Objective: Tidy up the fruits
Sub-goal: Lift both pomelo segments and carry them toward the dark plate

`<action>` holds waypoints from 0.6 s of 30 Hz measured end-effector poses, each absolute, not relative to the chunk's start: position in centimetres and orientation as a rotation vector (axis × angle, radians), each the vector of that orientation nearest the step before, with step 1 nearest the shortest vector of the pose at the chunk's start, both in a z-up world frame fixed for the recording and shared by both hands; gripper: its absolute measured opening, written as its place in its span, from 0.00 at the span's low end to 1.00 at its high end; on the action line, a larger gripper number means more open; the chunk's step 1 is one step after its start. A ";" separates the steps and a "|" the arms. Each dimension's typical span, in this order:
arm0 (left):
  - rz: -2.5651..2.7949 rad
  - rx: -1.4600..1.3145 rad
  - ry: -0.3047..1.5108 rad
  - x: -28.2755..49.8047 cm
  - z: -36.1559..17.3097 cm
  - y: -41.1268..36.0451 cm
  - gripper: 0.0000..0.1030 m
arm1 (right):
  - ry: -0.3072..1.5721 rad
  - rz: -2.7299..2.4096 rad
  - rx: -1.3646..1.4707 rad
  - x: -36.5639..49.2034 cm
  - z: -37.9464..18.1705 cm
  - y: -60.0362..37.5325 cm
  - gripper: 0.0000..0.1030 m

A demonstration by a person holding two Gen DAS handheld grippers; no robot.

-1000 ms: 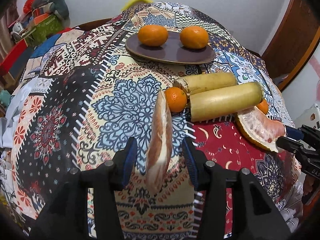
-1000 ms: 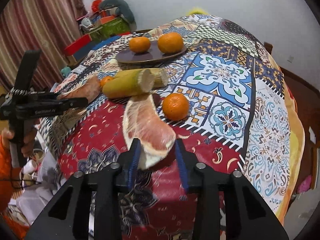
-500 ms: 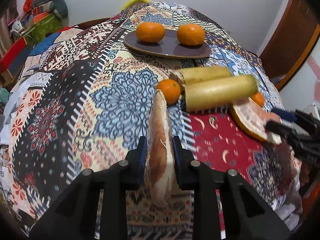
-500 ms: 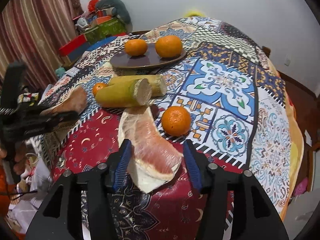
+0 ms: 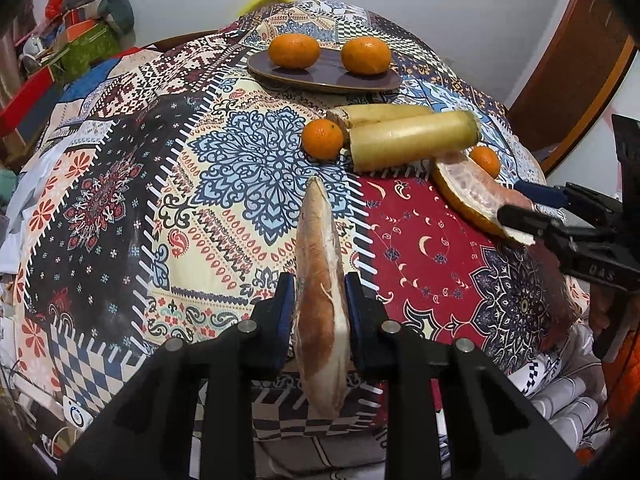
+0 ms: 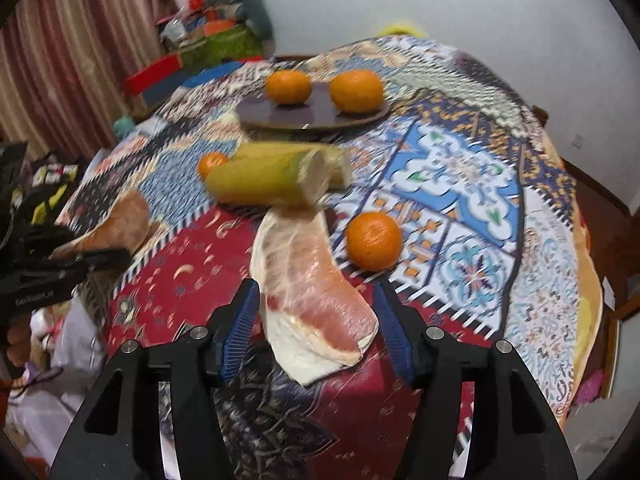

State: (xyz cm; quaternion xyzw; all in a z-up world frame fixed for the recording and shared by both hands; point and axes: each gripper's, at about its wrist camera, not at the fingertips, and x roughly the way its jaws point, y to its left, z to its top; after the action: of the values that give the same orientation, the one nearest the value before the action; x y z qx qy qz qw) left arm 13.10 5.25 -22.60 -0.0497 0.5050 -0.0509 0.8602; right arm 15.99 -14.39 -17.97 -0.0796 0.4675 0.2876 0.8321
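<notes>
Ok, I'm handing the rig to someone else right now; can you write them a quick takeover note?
Left claw: shut on one pomelo wedge.
Right claw: open, straddling the other pomelo wedge, which lies on the tablecloth.
Done: two oranges on the brown plate.
Left: two loose oranges, two sugarcane pieces, both wedges.

Soft, even room light. Left picture sharp. Right picture smeared by motion blur. Fisheye bends edges; corners black.
</notes>
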 end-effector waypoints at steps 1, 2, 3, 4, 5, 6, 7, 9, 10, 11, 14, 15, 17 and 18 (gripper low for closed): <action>-0.107 -0.106 1.061 13.1 -22.7 5.2 0.24 | 1.005 0.636 -0.170 15.8 -18.1 -14.2 0.55; -0.109 -0.109 1.064 13.2 -22.8 5.3 0.24 | 1.015 0.660 -0.177 15.5 -18.2 -14.0 0.54; -0.109 -0.112 1.064 13.2 -22.8 5.3 0.24 | 1.020 0.671 -0.190 15.3 -18.3 -13.7 0.54; -0.110 -0.114 1.064 13.2 -22.9 5.4 0.24 | 1.021 0.675 -0.204 15.1 -18.4 -13.4 0.54; -0.111 -0.116 1.064 13.2 -22.9 5.4 0.24 | 1.020 0.671 -0.216 15.0 -18.6 -13.1 0.54; -0.111 -0.118 1.064 13.3 -23.0 5.4 0.24 | 1.021 0.668 -0.221 15.1 -18.8 -12.8 0.55; -0.110 -0.119 1.064 13.4 -23.0 5.4 0.24 | 1.024 0.660 -0.217 15.3 -19.0 -12.6 0.55; -0.108 -0.118 1.062 13.6 -23.1 5.4 0.24 | 1.029 0.649 -0.188 15.8 -19.1 -12.4 0.55; -0.108 -0.118 1.061 13.7 -23.1 5.4 0.24 | 1.033 0.647 -0.174 16.2 -19.2 -12.2 0.55; -0.109 -0.119 1.060 13.8 -23.2 5.3 0.24 | 1.035 0.645 -0.165 16.4 -19.3 -12.1 0.55; -0.109 -0.123 1.056 14.2 -23.3 5.4 0.24 | 1.042 0.639 -0.173 17.1 -19.7 -11.2 0.55; -0.107 -0.125 1.052 14.3 -23.3 5.4 0.24 | 1.039 0.636 -0.184 17.0 -19.8 -10.9 0.53; -0.107 -0.129 1.048 14.4 -23.3 5.5 0.24 | 1.026 0.632 -0.202 16.9 -20.0 -10.7 0.49; -0.108 -0.130 1.046 14.4 -23.3 5.5 0.23 | 1.021 0.633 -0.197 16.8 -20.0 -10.8 0.48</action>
State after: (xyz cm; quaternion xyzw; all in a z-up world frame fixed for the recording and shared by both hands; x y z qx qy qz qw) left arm 14.35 5.49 -23.33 -0.0622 0.4987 -0.0515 0.8630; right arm 16.79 -10.81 -19.98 -0.0925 0.4794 0.2973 0.8205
